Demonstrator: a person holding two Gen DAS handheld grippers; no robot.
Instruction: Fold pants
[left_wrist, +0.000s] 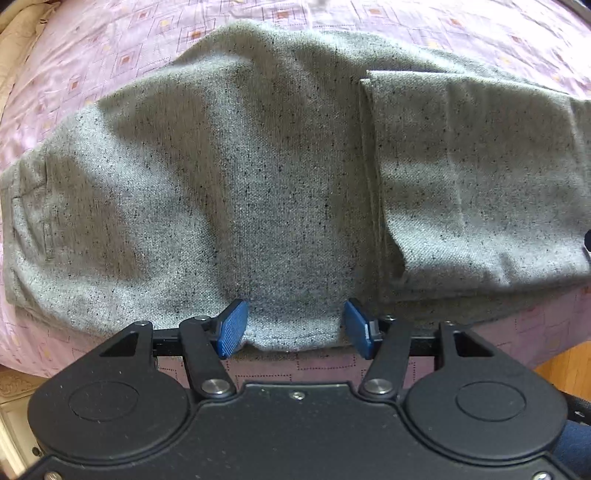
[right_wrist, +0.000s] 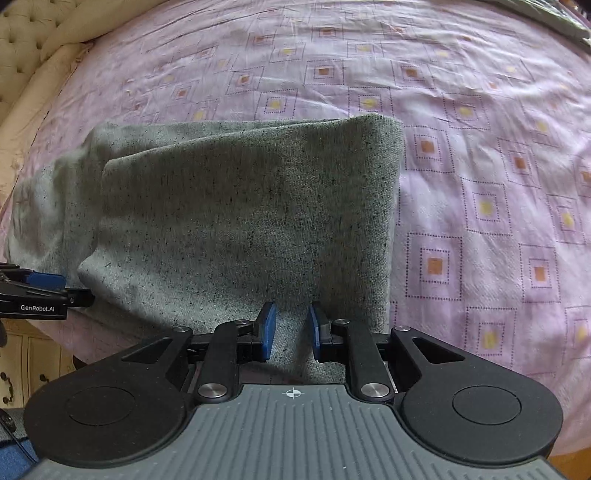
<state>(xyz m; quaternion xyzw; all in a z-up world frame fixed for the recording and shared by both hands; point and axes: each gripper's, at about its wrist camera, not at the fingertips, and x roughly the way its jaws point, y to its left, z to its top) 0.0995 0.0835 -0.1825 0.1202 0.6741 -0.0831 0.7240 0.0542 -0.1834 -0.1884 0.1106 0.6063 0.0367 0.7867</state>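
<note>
Two grippers face one pair of grey speckled pants spread on a bed covered by a pink sheet printed with squares; the garment lies near the bed's front edge, already doubled over itself, with a hemmed leg end resting on top of the lower layer at the right of the left wrist view. Left gripper: jaws wide apart, the blue pads flanking the near hem of the pants, fabric lying between them but not pinched; whether the pads touch the cloth cannot be told. Right gripper: jaws parted more narrowly, a strip of the folded cloth running between the pads, a gap visible on both sides, nothing clamped. In the right wrist view the folded stack shows a rounded far edge and a straight right side; the left gripper appears at that view's left margin, just beside the pants. A tufted cream headboard borders the bed at upper left.
</note>
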